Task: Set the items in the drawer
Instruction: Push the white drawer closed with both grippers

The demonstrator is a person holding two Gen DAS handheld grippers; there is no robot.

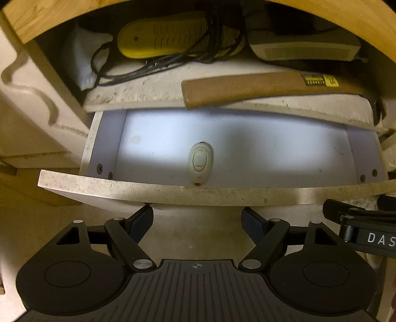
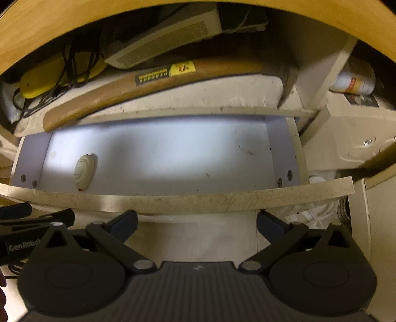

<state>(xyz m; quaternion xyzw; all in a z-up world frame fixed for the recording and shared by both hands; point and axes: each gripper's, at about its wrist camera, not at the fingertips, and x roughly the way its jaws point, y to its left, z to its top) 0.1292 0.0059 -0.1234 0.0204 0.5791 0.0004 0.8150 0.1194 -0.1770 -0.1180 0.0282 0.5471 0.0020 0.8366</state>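
A white drawer (image 1: 153, 190) (image 2: 173, 200) stands pulled out below me, lit inside. On its floor lies a small cream oval device (image 1: 200, 162) (image 2: 84, 171), close to the front panel. My left gripper (image 1: 197, 221) hangs open just in front of the drawer's front edge, nothing between its fingers. My right gripper (image 2: 197, 223) is open too, beside the left one, also short of the front edge and empty. On the shelf above the drawer rests a hammer with a wooden handle (image 1: 247, 88) (image 2: 138, 86).
The shelf also holds a yellow plastic item (image 1: 160, 39) (image 2: 39, 84) tangled in black cables (image 1: 138, 67), and a grey box (image 1: 302, 48) (image 2: 168, 39). A wooden edge (image 1: 49, 14) arches overhead. To the right stand a white bottle (image 2: 354, 79) and cream cabinet parts (image 2: 346, 138).
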